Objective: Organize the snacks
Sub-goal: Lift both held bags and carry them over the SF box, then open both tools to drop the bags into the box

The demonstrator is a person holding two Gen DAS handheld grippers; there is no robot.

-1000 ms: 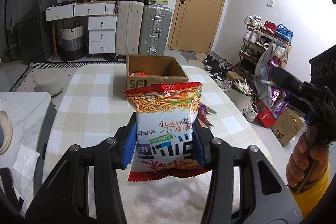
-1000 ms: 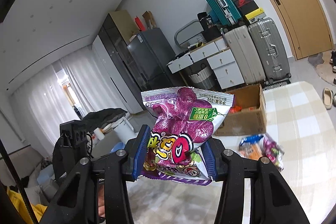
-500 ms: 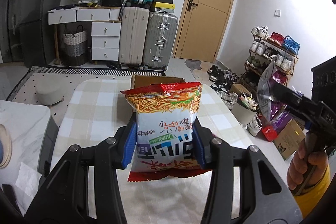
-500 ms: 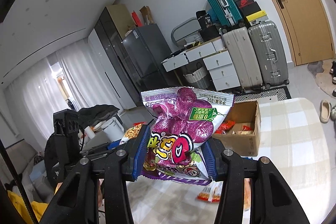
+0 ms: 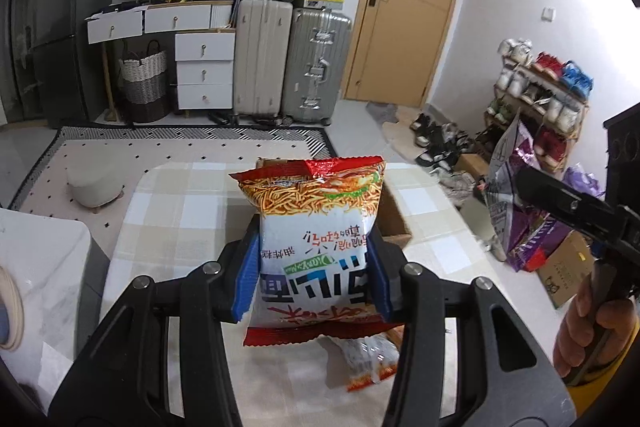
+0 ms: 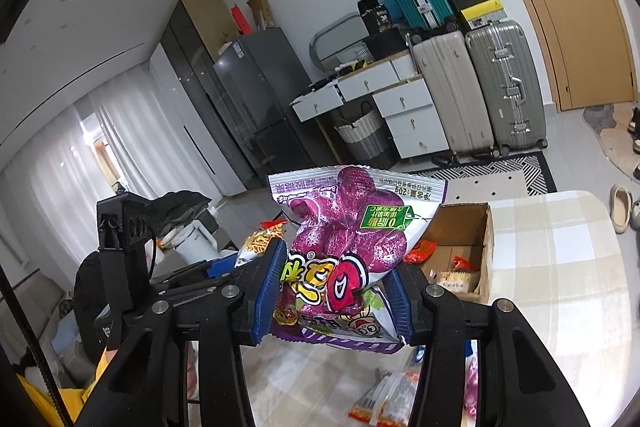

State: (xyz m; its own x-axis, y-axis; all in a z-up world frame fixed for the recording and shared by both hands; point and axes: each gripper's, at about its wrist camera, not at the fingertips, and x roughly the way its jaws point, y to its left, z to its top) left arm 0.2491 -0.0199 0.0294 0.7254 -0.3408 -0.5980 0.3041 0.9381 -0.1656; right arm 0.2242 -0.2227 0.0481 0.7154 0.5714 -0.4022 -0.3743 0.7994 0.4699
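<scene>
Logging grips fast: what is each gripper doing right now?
Left gripper: shut on the red-and-white noodle snack packet.
Right gripper: shut on the purple snack bag.

Sitting between the blue pads of the left gripper [image 5: 312,275]: an upright red-and-white noodle packet [image 5: 314,227], held above the checked-cloth table [image 5: 168,211]. Standing behind that packet on the table: an open brown cardboard box [image 6: 460,247], holding small wrapped snacks. Hanging to the right, in the right gripper [image 6: 332,291]: a purple snack bag [image 6: 348,247]. Lying on the table under both grippers: loose orange-and-white snack packets [image 5: 372,359].
</scene>
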